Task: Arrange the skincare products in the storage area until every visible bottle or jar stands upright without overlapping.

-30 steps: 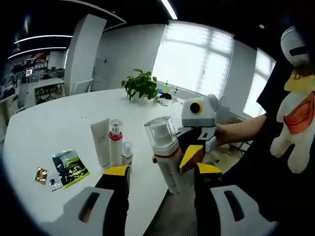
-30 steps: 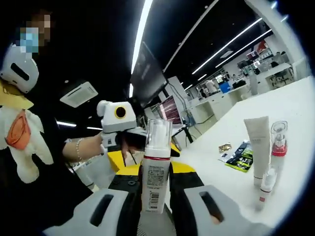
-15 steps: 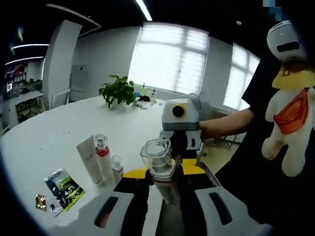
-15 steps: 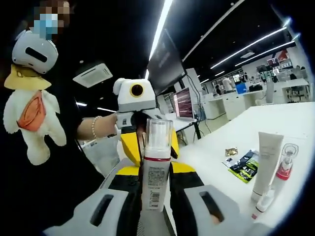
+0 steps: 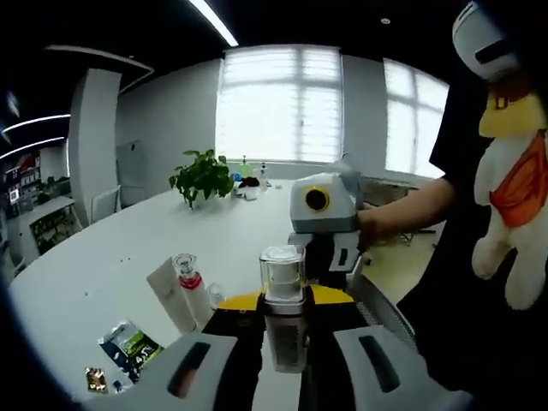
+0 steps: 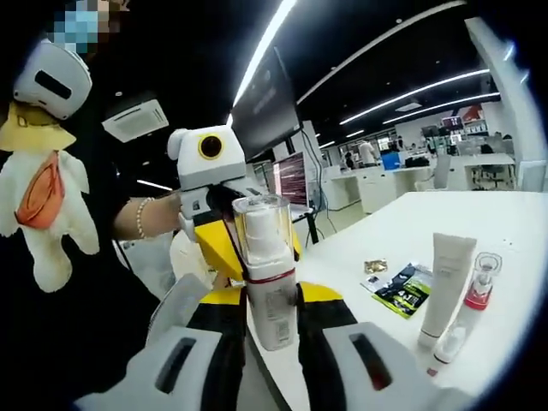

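We've got open table far beyond the standing tube and red-collared bottle; sachets crowd the near left.

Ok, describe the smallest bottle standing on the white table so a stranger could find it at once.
Start at the big round white table and find the group of three products standing near its edge, just past the green sachet. Beside the tall white squeeze tube and the clear-capped bottle with a red collar stands the small white bottle, the shortest of the three.
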Tool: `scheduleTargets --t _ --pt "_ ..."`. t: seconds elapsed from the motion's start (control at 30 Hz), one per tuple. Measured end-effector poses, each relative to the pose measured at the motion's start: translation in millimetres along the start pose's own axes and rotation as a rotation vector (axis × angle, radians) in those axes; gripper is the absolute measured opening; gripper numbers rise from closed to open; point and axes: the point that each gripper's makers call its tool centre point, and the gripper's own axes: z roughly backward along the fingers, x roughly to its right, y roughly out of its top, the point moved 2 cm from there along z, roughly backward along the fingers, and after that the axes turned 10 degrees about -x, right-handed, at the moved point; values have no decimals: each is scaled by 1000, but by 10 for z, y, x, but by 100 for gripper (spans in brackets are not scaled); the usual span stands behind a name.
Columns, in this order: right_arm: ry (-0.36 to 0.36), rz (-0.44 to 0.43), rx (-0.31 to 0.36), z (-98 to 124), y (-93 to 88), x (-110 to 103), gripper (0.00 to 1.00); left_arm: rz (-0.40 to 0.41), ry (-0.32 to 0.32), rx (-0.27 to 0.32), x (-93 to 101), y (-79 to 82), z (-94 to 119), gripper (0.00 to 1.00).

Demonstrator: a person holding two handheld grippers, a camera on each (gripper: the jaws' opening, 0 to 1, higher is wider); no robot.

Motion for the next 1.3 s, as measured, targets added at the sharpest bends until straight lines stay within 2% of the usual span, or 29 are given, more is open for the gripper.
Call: scheduleTargets --t 0.07,0.13,0.2,0.3,0.43,0.5,0.53,0.57,0.6,0.67,0.87,1.03,1.3 --pt "-19 19 -47 -35 -67 -14 23 10 -16 35 2 51 25 19" --pt "-30 33 -62 -48 -93 -24 23 18 -39 69 5 104 42 19" --pt "-48 30 -43 -43 -67 -14 22 9 -36 61 6 94 22 20" --pt "-70 39 -59 -11 -108 43 22 0 -42 53 -18 77 -31 20" --pt "-84 79 -139 16 -232 121 21 -71 -10 -34 -41 -7 -110 21" --pt "-83 88 -142 11 -247 158 21 -90 -3 -59 -46 -19 -145 22" --pt "-78 80 -143 9 -250 180 21 -133 33 -113 -65 -59 -172 22" --pt "-85 86 -155 8 -272 204 21 -158 46 -135 -80 -69 -183 23" --pt "-86 99 -168 8 -293 219 21 -173 47 -183 -68 -96 -203 23" --pt "-79 121 -193 -12 -320 252 21 -207 54 -241 -87 -131 -225 23" --pt "-75 166 -193 -32 -317 353 21 -174 58 -250 -182 -137 -258 23" --pt "-67 217 -196 -24 -298 399 21 -168 27 -280 -195 -180 -309 22" --pt "-82 207 -213 -76 -417 461 21 -164 -13 -329 -238 -276 -392 21"
